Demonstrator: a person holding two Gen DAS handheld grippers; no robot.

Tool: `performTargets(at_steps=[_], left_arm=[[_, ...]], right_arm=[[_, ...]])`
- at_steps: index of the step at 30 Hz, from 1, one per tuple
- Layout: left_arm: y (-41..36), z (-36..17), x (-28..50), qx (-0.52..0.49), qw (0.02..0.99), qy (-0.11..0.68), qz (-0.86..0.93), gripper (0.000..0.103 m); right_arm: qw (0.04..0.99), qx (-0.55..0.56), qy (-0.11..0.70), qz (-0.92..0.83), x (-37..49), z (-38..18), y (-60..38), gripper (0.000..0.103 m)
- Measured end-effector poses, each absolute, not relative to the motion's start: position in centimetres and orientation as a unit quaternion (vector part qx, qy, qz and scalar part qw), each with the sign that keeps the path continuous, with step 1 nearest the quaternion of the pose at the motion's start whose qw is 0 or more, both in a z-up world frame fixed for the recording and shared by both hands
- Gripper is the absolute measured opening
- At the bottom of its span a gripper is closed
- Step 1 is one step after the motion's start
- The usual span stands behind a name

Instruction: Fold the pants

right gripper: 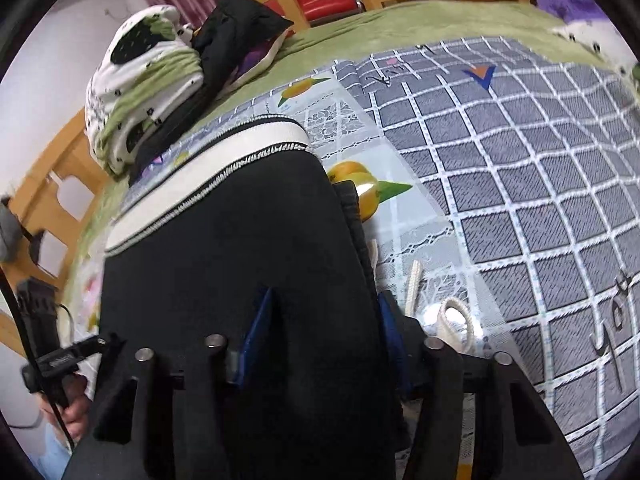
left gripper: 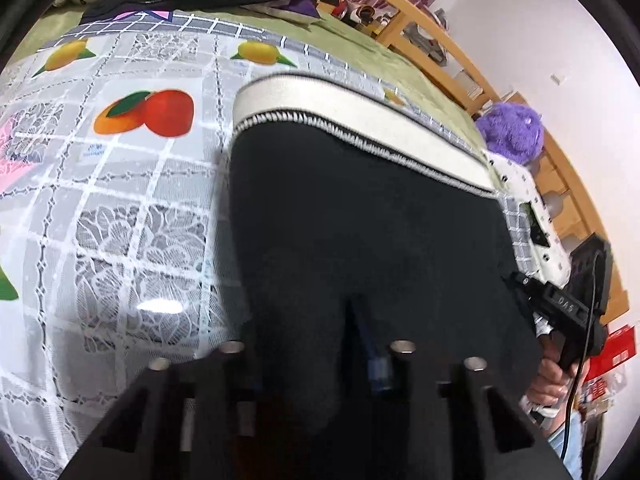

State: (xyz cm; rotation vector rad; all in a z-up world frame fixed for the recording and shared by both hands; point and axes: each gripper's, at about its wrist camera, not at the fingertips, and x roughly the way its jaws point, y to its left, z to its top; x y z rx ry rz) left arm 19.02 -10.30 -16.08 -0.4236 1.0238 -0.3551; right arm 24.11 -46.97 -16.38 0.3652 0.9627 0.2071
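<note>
Black pants (left gripper: 360, 216) with a white band (left gripper: 360, 120) at the far edge lie on a fruit-print tablecloth (left gripper: 120, 184). They also show in the right wrist view (right gripper: 224, 248), white band (right gripper: 208, 168) at the far end. My left gripper (left gripper: 320, 360) has black cloth between its fingers and looks shut on the near pants edge. My right gripper (right gripper: 320, 336) has its blue-padded fingers (right gripper: 256, 332) around a wide fold of the pants. A white drawstring (right gripper: 452, 316) lies beside the right gripper. The right gripper also shows in the left wrist view (left gripper: 560, 304).
A grey checked sheet (right gripper: 520, 160) and green blanket (right gripper: 400, 24) cover the bed. Piled bedding and a black jacket (right gripper: 224, 40) sit at the far side. A purple plush (left gripper: 516, 128) and wooden bed rail (left gripper: 452, 60) stand to the right.
</note>
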Motion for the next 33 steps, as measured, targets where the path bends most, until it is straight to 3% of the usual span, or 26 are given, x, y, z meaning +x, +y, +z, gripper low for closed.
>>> performTargets(at_steps=[2,5,11,14,21,25,28,33], left_arm=[[-9.4,-15.0,19.2,-0.213,0.828,0.485,-0.183,0.017],[-7.4,-12.6,19.1,-0.247,0.816,0.481,-0.202,0.015],[-2.0,-7.2,18.2,-0.179,0.848,0.473,-0.159,0.014],[1.5,-7.4,18.6,-0.170,0.847,0.488,-0.126,0.015],[4.6,-13.3,19.1,-0.193,0.827,0.522,-0.079,0.030],[3.6,-12.6,18.8,-0.137,0.845,0.512,-0.076,0.036],[3.2,-11.9,17.5,-0.090,0.863,0.494,-0.062,0.045],[4.0,-10.3,13.9,-0.038,0.883,0.463,-0.067,0.046]], right_arm=[[0.869,0.181,0.452,0.088,23.6,-15.5,-47.0,0.030],[0.868,0.216,0.440,0.086,22.3,-13.8,-47.0,0.017],[0.861,0.247,0.424,0.133,19.1,-11.6,-40.6,0.014],[0.853,0.249,0.427,0.171,18.5,-11.6,-36.0,0.013],[0.865,0.170,0.452,0.136,19.8,-14.4,-31.5,0.019],[0.861,0.166,0.468,0.111,20.7,-16.1,-32.0,0.028],[0.876,0.114,0.461,0.082,19.6,-15.3,-31.1,0.043],[0.887,0.100,0.445,0.072,17.2,-13.4,-31.4,0.044]])
